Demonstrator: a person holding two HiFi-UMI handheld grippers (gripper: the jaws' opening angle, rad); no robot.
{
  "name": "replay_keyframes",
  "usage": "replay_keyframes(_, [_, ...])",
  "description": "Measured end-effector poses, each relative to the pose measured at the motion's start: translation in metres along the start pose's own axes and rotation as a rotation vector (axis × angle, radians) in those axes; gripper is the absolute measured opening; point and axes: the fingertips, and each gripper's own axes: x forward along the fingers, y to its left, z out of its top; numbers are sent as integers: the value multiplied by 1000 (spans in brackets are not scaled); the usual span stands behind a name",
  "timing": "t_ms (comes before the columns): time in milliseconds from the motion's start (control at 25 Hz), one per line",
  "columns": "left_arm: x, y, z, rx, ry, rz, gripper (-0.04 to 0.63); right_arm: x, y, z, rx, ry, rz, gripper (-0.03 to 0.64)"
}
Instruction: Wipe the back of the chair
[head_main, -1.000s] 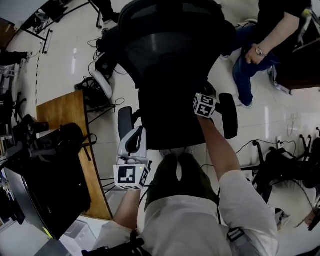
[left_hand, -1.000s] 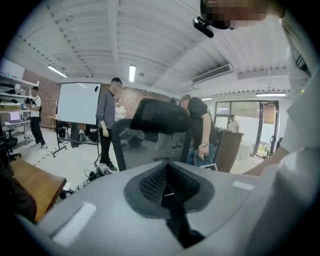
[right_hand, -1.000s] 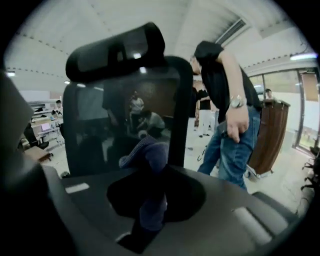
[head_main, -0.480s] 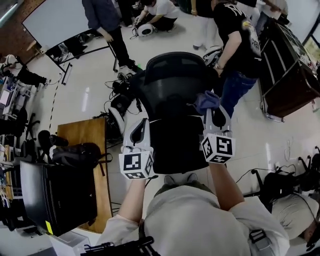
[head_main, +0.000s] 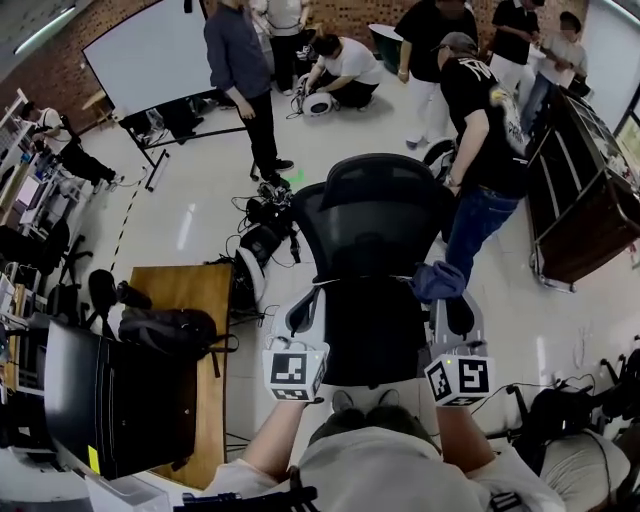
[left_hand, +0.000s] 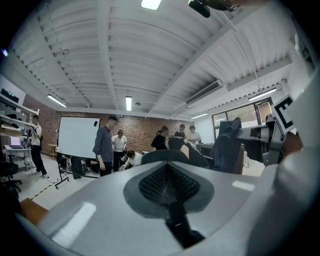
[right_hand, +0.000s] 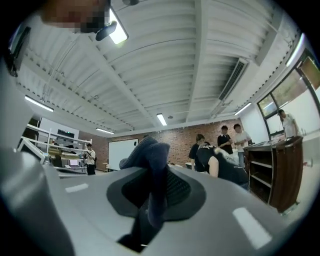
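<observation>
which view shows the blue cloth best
The right gripper view: the blue cloth fills the centre, pinched in the right gripper. The head view shows only a small bundle beside the chair back; the left gripper view shows it far off, at right.
</observation>
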Motion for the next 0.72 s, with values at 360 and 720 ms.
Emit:
replay_keyframes(360, [-85,-69,18,66,-18,28,63,-126,-12,38,-7,-37,14,51])
replay_keyframes(720, [-215,-229,43,60,-46,40,64,-318,-56,85,-16,-66,26,49])
